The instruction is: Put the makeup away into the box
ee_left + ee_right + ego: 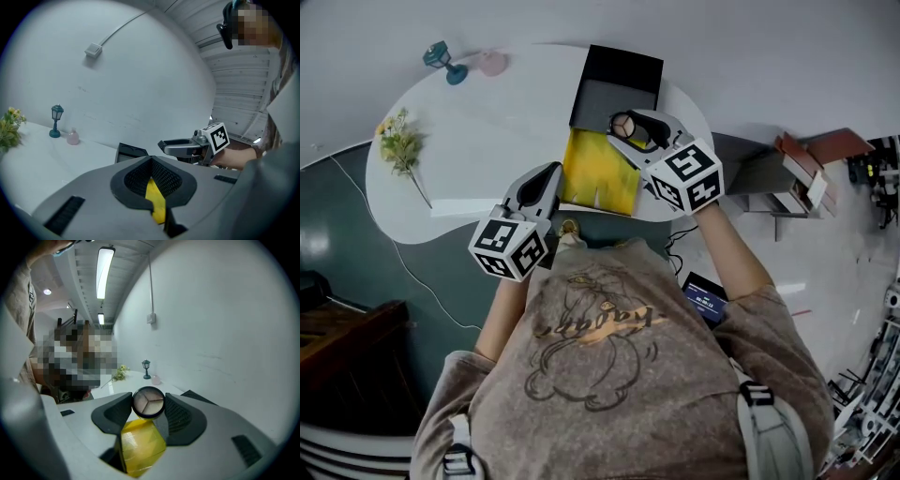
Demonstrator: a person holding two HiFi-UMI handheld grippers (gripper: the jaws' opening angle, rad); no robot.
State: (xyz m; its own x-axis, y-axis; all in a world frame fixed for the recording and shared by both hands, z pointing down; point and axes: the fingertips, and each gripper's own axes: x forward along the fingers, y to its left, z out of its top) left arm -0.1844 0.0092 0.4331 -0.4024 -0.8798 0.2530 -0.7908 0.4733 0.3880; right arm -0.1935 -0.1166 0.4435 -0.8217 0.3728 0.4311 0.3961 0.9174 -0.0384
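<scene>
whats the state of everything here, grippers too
box: open, lid tipped back
compact: held, not yet in the box
right gripper: shut on the compact
left gripper: shut, empty
lamp: upright
pink bottle: upright
flowers: lying on the table

Left tool (pixel 151 159), grey w/ black pads, jaws tip to tip, yellow showing thru the gap below. Beyond: black box (pixel 131 152) on white bench (pixel 42 159); teal lantern figurine (pixel 56 121) beside small pink bottle (pixel 72 137); right tool (pixel 165 145) at right.

Head view steeply down; gripper views forward (all share box (pixel 598 173)).
</scene>
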